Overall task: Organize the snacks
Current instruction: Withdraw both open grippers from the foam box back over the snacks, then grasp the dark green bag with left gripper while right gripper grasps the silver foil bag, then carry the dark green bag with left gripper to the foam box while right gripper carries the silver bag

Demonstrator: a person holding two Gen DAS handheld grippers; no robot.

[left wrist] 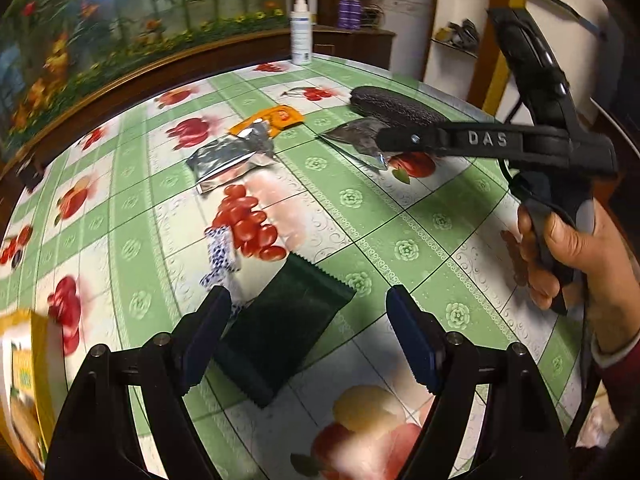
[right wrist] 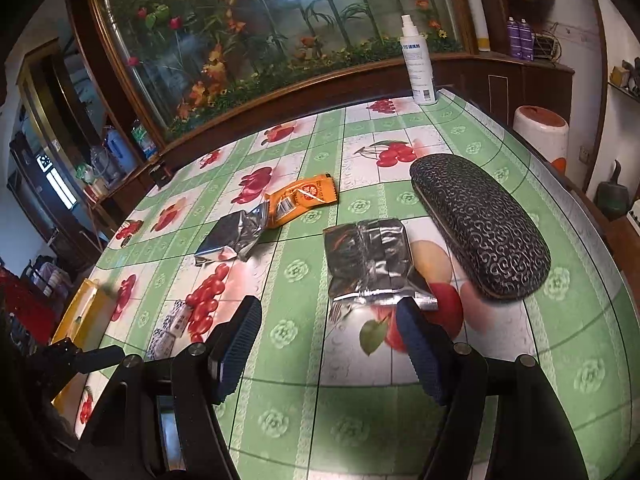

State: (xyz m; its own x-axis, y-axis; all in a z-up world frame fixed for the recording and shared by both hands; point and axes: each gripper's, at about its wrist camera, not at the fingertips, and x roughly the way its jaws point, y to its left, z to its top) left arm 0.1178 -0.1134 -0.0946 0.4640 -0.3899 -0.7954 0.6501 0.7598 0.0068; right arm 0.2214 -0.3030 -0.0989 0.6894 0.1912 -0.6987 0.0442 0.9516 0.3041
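We see a table under a green fruit-print cloth (right wrist: 360, 400), with a planted glass tank behind it. The left gripper (left wrist: 308, 312) hangs jaws wide above a dark green packet (left wrist: 280, 332); beside that lies a blue-and-white wrapped candy (left wrist: 220, 256). The right gripper (right wrist: 328, 320), jaws wide and empty, sits near a silver packet (right wrist: 368, 264) lying just beside a patterned glasses case (right wrist: 480, 224). Farther off, another silver packet (right wrist: 232, 236) touches an orange packet (right wrist: 304, 198). A yellow box (left wrist: 28, 360), blurred, may hold snacks.
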